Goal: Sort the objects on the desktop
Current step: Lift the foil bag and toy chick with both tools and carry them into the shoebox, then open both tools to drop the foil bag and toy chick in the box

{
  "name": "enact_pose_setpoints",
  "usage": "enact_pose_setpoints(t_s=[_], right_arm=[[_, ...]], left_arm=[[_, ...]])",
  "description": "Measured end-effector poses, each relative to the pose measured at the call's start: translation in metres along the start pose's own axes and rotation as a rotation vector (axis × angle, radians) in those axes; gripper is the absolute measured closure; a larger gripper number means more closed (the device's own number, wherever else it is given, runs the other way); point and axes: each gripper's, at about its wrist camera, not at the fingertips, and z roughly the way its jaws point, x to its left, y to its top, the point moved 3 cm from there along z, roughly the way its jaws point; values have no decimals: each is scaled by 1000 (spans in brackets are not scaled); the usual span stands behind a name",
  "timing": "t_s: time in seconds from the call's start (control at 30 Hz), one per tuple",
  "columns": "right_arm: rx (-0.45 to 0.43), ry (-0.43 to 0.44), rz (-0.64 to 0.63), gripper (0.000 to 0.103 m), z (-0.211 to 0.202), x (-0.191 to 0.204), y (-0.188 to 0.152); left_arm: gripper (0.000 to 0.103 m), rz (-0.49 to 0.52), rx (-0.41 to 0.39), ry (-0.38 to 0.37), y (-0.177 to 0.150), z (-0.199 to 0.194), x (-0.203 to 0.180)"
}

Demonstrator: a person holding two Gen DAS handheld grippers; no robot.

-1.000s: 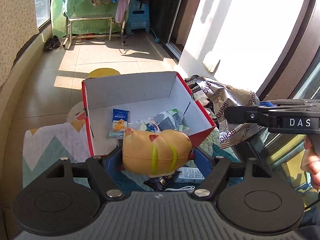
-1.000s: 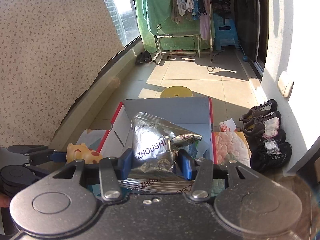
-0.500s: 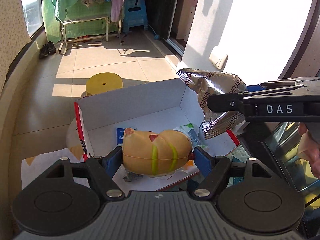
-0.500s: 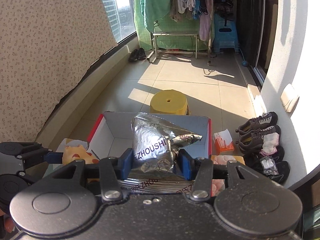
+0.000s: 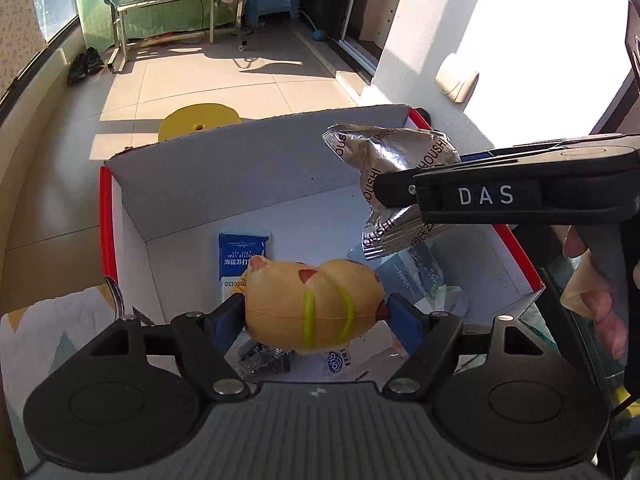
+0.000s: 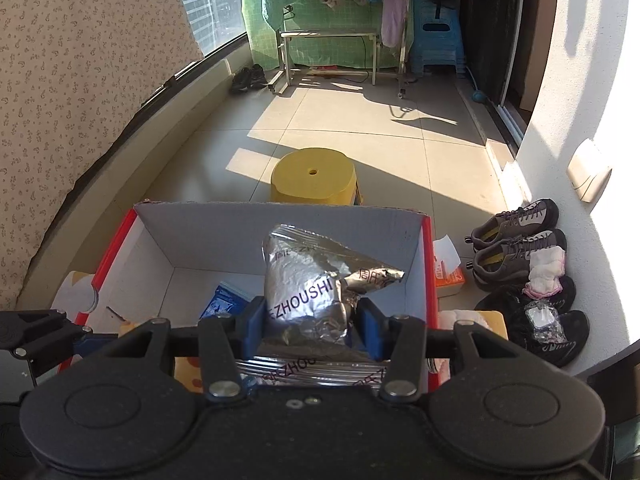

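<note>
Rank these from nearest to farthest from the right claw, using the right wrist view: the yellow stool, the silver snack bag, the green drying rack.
1. Silver snack bag: gripped in the right claw, over the box.
2. Yellow stool: on the floor just beyond the box.
3. Green drying rack: at the balcony's far end.

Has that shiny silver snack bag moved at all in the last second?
Yes. The silver bag, gripped by the right gripper, has travelled forward over the red-edged box; earlier it hung short of the box's front wall, and the yellow stool beyond looks closer now.
</note>
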Motion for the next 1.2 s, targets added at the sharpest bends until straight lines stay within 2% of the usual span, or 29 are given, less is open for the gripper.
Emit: enact_pose_setpoints(t_s=[0.27,0.6,0.8,0.97,1.2], right_arm=[[69,9,22,55,37,0,-8],[129,26,23,55,55,1,-20],[129,19,21,54,51,3,-17],[106,25,34,44,39,0,-11],[85,31,35,44,15,1,-11]], left_arm=[[26,-24,46,-5,-3,28,10],[26,-25,62,-9,-3,38,11],[26,-34,58,-1,-2,35,10],[26,-34,51,4,-2,29,6],[26,-38,27,6,-3,10,-1]])
